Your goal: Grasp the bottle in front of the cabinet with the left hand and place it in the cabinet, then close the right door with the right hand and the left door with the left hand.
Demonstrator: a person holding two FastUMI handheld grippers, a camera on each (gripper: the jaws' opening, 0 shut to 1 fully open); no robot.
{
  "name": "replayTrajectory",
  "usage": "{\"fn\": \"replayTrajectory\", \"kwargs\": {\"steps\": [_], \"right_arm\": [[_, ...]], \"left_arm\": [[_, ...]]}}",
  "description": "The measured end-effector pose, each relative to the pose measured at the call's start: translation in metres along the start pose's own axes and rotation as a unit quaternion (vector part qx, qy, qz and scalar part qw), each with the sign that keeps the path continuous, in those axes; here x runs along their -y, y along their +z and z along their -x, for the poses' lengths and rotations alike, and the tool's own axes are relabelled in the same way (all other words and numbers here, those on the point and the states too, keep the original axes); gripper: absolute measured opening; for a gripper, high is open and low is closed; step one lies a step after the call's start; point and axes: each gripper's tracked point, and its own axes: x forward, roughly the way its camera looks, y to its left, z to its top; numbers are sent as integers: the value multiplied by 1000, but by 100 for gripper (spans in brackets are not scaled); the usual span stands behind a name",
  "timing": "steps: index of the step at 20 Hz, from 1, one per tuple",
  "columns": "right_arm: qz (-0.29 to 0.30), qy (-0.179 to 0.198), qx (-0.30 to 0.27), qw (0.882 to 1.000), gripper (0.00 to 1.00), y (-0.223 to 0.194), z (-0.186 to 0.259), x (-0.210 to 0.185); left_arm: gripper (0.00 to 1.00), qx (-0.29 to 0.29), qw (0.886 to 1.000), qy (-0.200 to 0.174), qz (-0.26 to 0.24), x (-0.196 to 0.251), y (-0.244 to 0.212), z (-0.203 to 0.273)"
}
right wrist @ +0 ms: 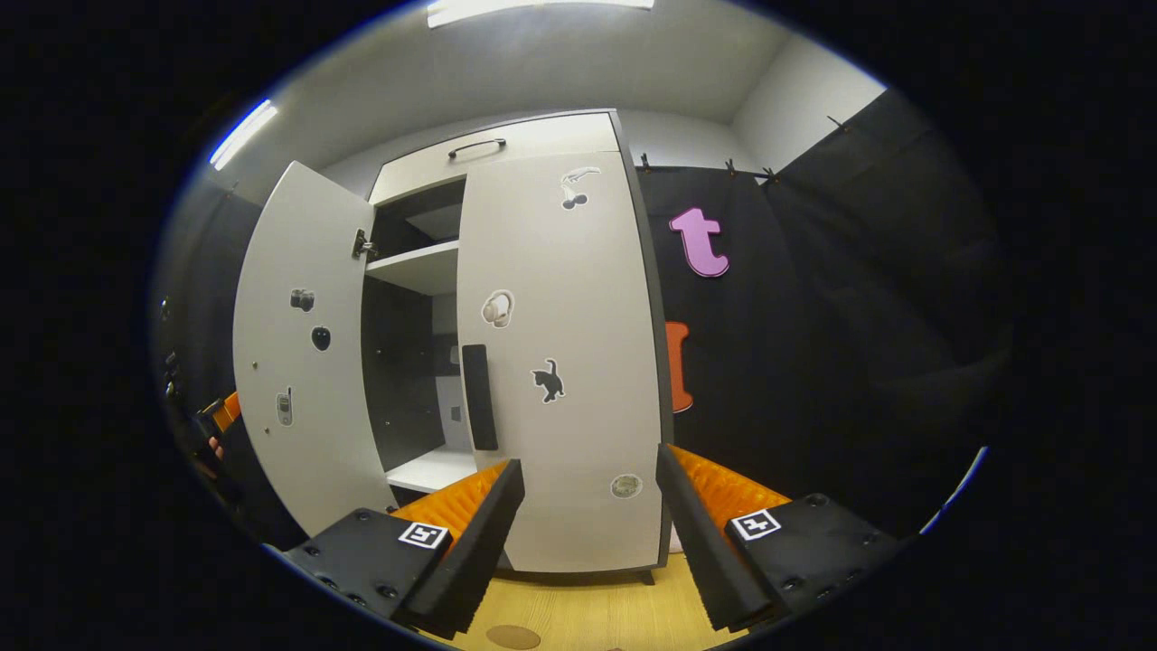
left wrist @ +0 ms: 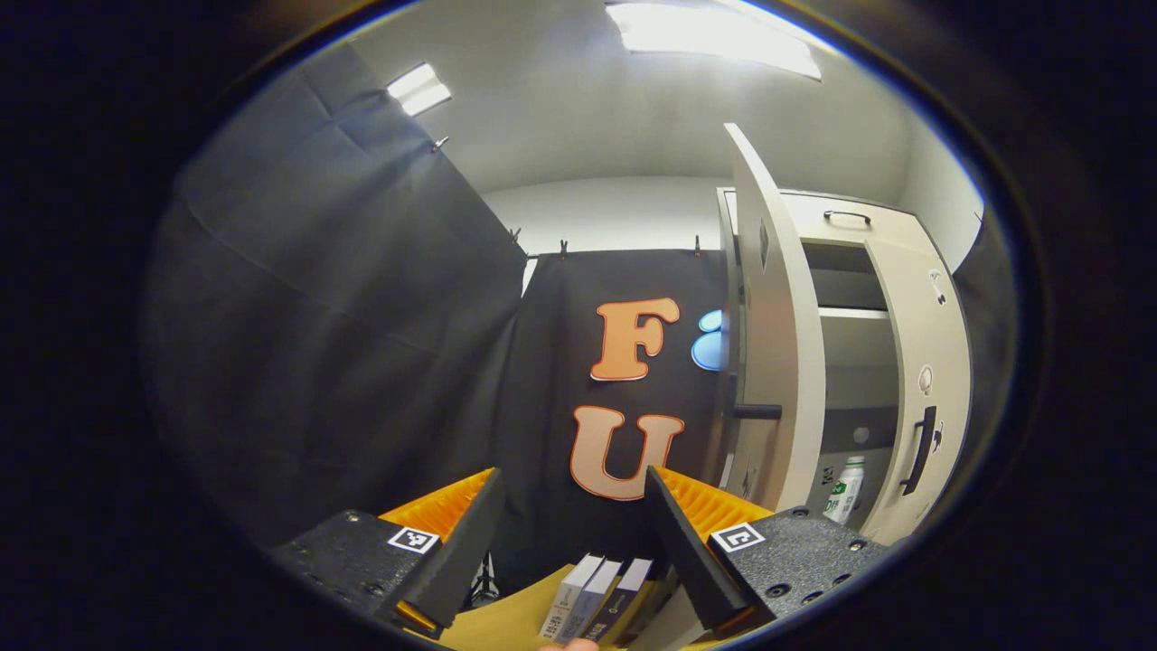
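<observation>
The bottle point(left wrist: 847, 489) is seen low inside the cabinet point(right wrist: 506, 145), upright as far as can be judged, in the gap between the two doors in the left gripper view; whether it stands well back on the bottom shelf or near its front edge cannot be told. By that, the placing step is judged done and the closing of the doors is what remains.

The right door point(right wrist: 560, 362) is seen nearly shut in the right gripper view, with its dark handle point(right wrist: 479, 398) on the inner edge. The left door point(right wrist: 303, 362) stands wide open. The right gripper point(right wrist: 587, 515) is held with its fingers spread wide and empty, just in front of the lower part of the right door. The left gripper point(left wrist: 574, 533) is likewise spread wide and holds nothing; it is pointed at the booth wall, to the side of the open left door point(left wrist: 777, 362).

Some small boxes point(left wrist: 592, 597) are seen below the left gripper.

The main risk is judged to be the bottle being struck or tipped if it stands too near the front edge when a door is swung in. A door pushed off-centre or too fast could rebound and be left ajar. The left gripper, aimed away from the cabinet, could also clip the edge of the left door when it is turned towards it.
</observation>
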Motion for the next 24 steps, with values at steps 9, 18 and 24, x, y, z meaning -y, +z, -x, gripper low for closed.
{"fn": "replayTrajectory", "kwargs": {"steps": [9,18,24], "right_arm": [[-2,-25,-4,1000,97,-5,13,26],[10,-30,-8,999,97,-6,22,30],[14,-54,-6,998,97,0,39,45]], "left_arm": [[96,-10,999,-37,26,25,-4,10],[87,-19,993,-111,32,90,-4,25],[87,-19,989,-142,32,124,-6,30]]}}
